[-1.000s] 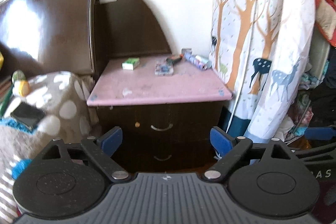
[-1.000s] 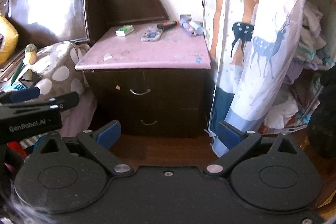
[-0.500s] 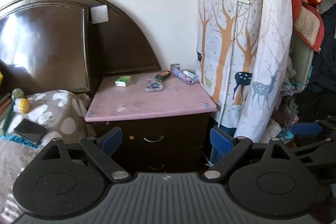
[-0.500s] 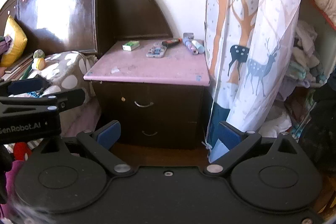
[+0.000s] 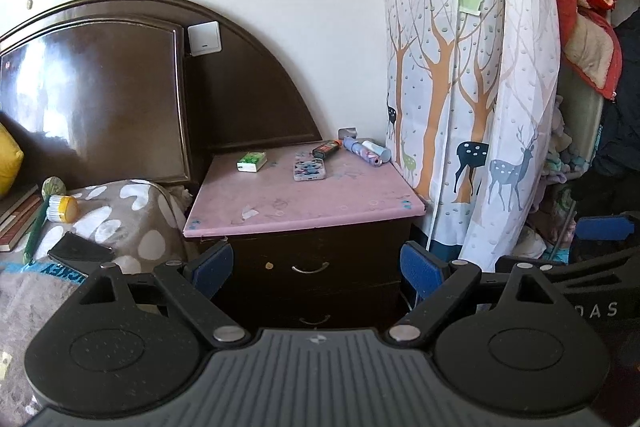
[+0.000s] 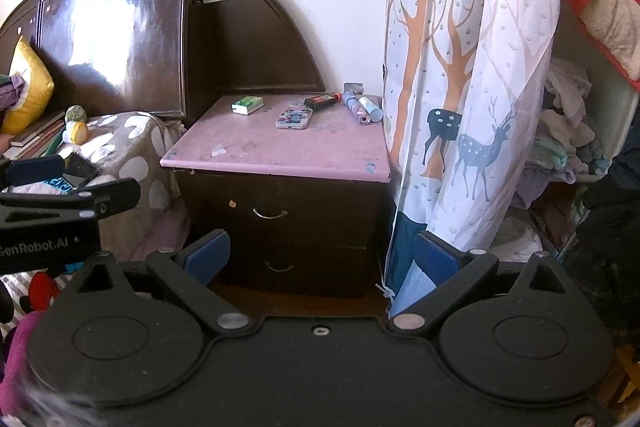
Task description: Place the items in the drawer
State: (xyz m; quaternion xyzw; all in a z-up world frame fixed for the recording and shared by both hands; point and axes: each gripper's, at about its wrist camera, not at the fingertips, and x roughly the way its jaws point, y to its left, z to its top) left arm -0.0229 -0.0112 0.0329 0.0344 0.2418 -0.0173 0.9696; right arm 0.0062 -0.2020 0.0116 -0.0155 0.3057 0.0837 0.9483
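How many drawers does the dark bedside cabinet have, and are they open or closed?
2, both closed. The upper drawer sits just under the pink top, with a curved metal handle. The lower drawer is below it; the right tool hides part of it. Nothing suggests a third.

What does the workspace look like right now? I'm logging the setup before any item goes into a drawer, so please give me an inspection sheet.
Surface: pink nightstand top, worn and marked, carrying small items.
Job's things: green-and-white small box, patterned phone case, black-and-red marker-like tool and two patterned tubes, all on top near the back; upper drawer and lower drawer both shut.
Clutter: nothing seen beyond those items.
Grippers: left gripper open and empty; right gripper open and empty; both short of the nightstand.
Cables: nothing seen.
Surroundings: dark wooden headboard, spotted grey blanket, deer-print white curtain.
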